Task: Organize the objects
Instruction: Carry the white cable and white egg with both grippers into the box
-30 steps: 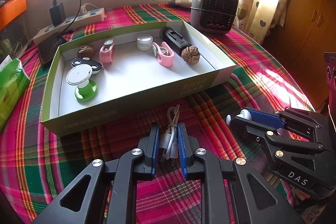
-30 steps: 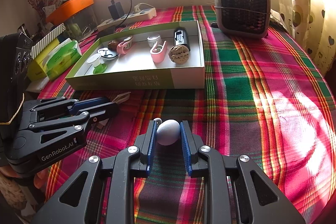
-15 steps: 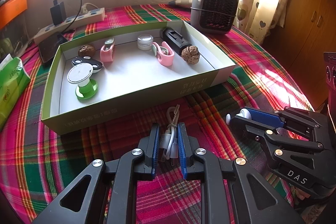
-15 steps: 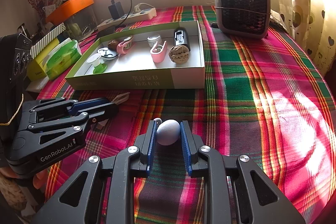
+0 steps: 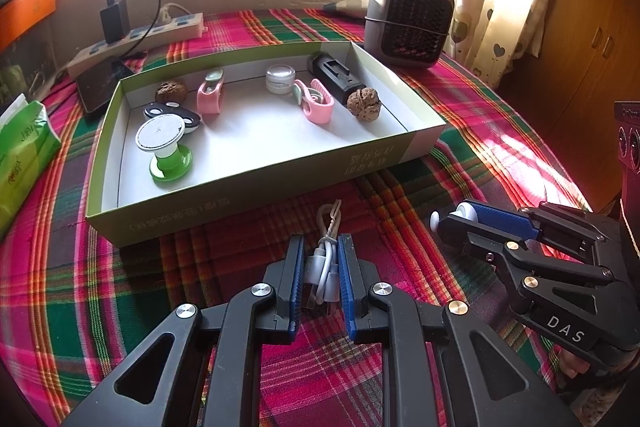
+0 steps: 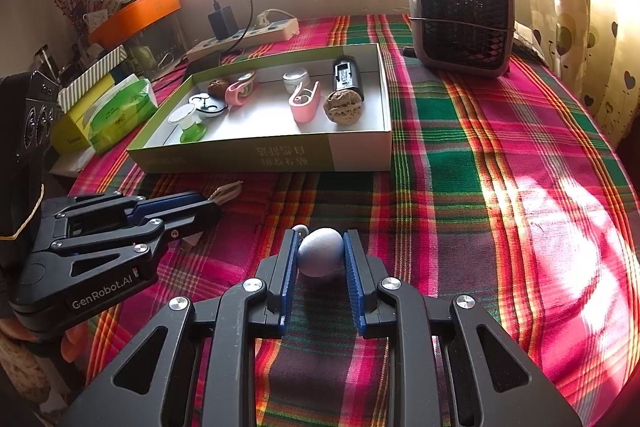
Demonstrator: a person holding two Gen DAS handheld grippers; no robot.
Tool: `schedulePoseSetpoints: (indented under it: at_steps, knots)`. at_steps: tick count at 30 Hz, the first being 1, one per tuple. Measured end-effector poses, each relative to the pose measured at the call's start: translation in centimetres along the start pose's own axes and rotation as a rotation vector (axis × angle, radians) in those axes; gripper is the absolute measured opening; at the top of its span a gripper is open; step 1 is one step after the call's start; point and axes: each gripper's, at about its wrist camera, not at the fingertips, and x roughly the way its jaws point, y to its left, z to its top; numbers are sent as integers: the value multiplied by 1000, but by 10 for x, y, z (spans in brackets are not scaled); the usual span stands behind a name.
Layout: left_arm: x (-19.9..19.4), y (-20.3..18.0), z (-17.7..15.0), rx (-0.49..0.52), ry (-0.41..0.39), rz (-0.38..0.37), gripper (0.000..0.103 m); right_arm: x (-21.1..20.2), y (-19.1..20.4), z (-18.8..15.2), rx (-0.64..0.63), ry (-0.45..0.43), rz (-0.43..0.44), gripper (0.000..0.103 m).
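Note:
My left gripper [image 5: 320,251] is shut on a coiled white USB cable [image 5: 325,259] just above the plaid cloth, in front of the green box [image 5: 256,187]. In the right wrist view that gripper [image 6: 208,205] lies at the left, the cable's loop poking past its tips. My right gripper [image 6: 320,247] is shut on a pale blue egg-shaped object [image 6: 320,251] with a small ring; it also shows at the right of the left wrist view [image 5: 452,219]. The box holds two walnuts [image 5: 363,99], two pink clips [image 5: 314,99], a small jar, a black case and a green-based stand [image 5: 164,147].
A grey fan heater [image 6: 462,17] stands behind the box at the right. A power strip with a charger [image 5: 136,31] and a dark phone lie at the back left. Green tissue packs [image 6: 104,115] sit left of the box. A black speaker edge [image 5: 628,139] shows at far right.

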Motion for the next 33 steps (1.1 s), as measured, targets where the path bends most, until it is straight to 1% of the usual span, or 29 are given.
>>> schedulePoseSetpoints:
  at_steps: [6, 19, 33]
  knots:
    - [-4, 1, 0, -7, -6, -2, 15, -4, 3, 2, -9, -7, 1, 24]
    - [-20, 2, 7, -10, -49, -1, 15, -11, 12, 12, -37, -32, 8, 24]
    - [-28, 12, 23, -31, -91, 11, 15, -13, 21, 33, -58, -76, 15, 24]
